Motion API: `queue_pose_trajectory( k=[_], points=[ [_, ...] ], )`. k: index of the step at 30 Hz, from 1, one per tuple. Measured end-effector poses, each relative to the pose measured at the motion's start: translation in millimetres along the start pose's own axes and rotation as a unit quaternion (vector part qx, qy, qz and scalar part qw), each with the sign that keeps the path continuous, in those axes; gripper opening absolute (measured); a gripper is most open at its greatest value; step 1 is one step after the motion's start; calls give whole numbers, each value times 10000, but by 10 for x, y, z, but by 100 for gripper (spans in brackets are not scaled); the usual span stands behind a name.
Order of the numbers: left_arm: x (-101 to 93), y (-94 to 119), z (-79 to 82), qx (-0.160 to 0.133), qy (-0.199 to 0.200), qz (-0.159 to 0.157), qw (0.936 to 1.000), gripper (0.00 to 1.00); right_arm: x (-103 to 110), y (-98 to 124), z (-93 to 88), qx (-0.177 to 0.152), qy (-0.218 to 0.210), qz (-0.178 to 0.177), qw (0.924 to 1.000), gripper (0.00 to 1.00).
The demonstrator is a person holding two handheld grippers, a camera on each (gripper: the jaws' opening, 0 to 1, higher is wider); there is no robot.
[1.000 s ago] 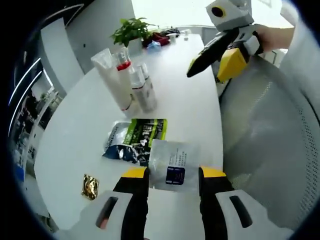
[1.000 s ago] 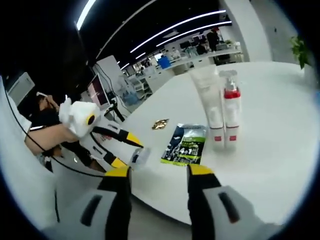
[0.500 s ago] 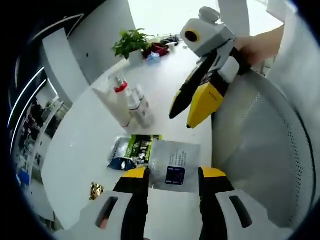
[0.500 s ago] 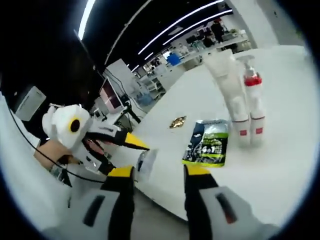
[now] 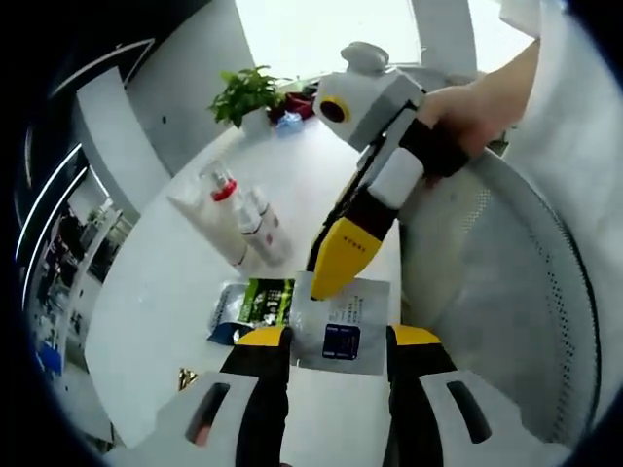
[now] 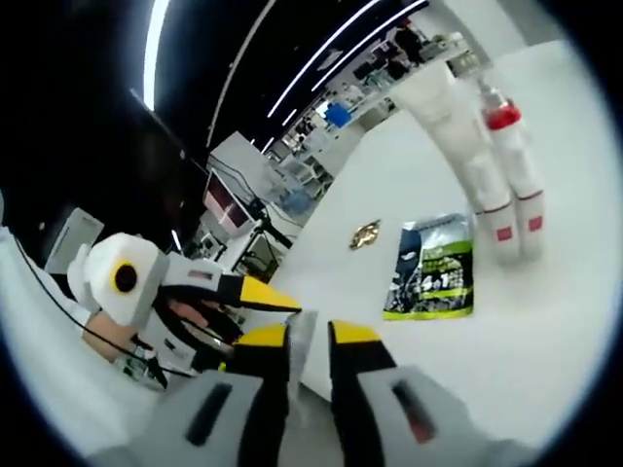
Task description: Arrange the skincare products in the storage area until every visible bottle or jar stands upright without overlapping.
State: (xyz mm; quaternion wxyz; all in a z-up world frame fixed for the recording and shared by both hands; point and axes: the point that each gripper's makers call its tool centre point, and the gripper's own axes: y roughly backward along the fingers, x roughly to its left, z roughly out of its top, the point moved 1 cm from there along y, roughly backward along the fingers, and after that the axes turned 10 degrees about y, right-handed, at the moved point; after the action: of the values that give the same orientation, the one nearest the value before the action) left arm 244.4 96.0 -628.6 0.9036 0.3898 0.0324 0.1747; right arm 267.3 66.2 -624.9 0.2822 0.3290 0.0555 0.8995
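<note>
Judging by the layout, task was early: left gripper (image 5: 336, 352) pinched a sachet (image 5: 341, 321) off the table edge, right gripper (image 6: 310, 342) nearly shut round it; bottles (image 6: 496, 170) upright on table (image 6: 545, 321), green pouch (image 6: 435, 268) flat.

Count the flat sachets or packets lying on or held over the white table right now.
3, maybe more hidden: a silvery sachet between the left tool's tips, with the right tool at its top edge; a green-black packet; a blue packet partly beneath the green one.
</note>
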Motion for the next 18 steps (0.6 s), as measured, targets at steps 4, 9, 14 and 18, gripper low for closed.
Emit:
queue_pose_trajectory(
  k=[4,9,14,18],
  points=[
    [-13,-3,12,-19,-6,-34,10000,36,23,1,1,-38,-115,50,9999,2],
    [-9,-2,31,-76,29,-64,9999,37,16,15,13,-134,-307,33,9994,1],
    [5,10,79,-230,213,-90,9995,39,-15,39,40,-228,-416,-65,9989,1],
    [73,78,209,-784,962,-177,9921,44,-37,85,112,-437,-608,-101,9971,1]
  ],
)
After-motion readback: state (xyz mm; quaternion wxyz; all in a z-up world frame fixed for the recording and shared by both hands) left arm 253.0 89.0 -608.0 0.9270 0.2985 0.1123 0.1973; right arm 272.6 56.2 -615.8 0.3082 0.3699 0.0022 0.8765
